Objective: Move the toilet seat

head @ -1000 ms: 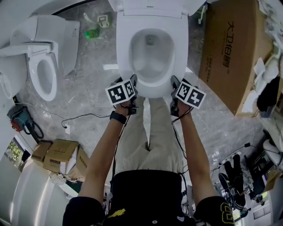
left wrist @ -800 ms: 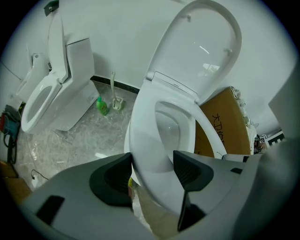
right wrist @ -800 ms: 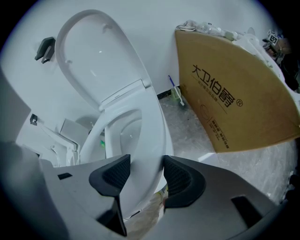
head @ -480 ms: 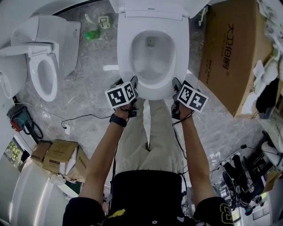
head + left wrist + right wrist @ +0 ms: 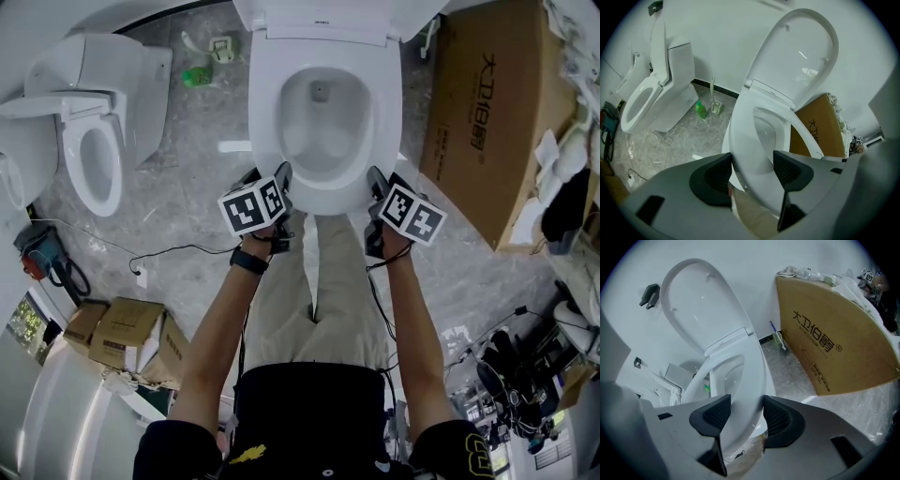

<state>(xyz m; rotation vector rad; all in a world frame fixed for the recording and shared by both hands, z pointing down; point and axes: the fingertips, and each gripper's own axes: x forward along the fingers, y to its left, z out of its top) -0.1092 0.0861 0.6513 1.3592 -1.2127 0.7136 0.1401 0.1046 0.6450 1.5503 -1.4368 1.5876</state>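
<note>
The white toilet seat [image 5: 324, 193] rings the bowl of the middle toilet, and its lid [image 5: 801, 56] stands upright against the wall. My left gripper [image 5: 280, 184] is shut on the seat's front left edge, the pads pressing the rim [image 5: 750, 136] from both sides. My right gripper [image 5: 373, 187] is shut on the front right edge, with the rim [image 5: 749, 376] clamped between its pads. In both gripper views the front of the seat is tilted up off the bowl. The person's legs stand just in front of the toilet.
A second white toilet [image 5: 89, 141] stands at the left with its seat down. A large cardboard box [image 5: 487, 112] leans at the right. A green bottle [image 5: 195, 71] and a brush sit by the wall. Small cartons [image 5: 122, 333] and cables lie on the marble floor.
Both grippers have risen a little, bringing the front of the toilet seat up with them. Their hold on the seat is the same.
</note>
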